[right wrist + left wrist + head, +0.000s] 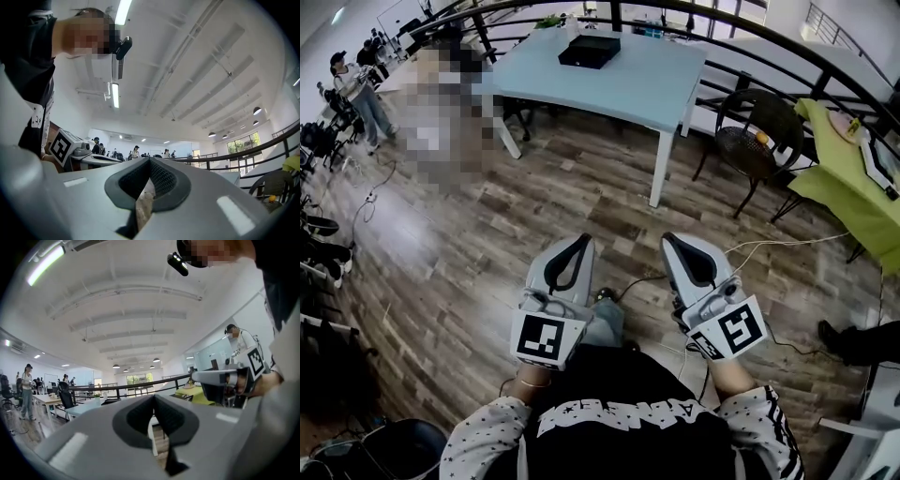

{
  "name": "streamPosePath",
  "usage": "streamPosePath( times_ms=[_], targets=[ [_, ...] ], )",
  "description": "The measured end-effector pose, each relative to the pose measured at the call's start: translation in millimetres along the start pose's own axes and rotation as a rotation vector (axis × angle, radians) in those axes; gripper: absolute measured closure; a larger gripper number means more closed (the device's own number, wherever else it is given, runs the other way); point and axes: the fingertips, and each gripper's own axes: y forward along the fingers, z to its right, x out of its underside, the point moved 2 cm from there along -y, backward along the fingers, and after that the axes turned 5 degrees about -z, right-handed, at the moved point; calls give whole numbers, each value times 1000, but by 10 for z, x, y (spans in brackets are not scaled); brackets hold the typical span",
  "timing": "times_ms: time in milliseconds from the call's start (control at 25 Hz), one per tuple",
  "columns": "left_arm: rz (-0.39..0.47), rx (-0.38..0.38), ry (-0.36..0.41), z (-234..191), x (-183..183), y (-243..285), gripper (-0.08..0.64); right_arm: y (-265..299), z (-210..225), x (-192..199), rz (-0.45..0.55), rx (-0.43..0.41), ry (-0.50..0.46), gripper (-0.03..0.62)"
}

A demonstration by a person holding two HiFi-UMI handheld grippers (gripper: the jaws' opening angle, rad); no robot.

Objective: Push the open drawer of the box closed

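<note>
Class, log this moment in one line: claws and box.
left claw: shut, empty | right claw: shut, empty | black box: on blue table, far from both claws | push: not begun

The box (589,51) sits far off on the table (656,89) in the head view, too small for me to tell how its drawer stands. The left gripper (581,242) and right gripper (670,240) cover my hands; only the wrists show. A green table (839,183) runs off the right edge, and someone's leg (862,342) is cut there too. Between the right fingers (161,180) I get only a sliver of what is probably floor (143,206).
</note>
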Motion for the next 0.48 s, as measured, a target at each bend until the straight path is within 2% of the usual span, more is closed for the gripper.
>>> streamPosePath(
  times_ms=[240,480],
  targets=[
    [31,4,-16,-276,-36,343,560,407,196,14,-9,-13,-21,592],
    [20,-26,-28,-774,44,793,560,1028,499,123,-19,-39,-12,592]
  ],
)
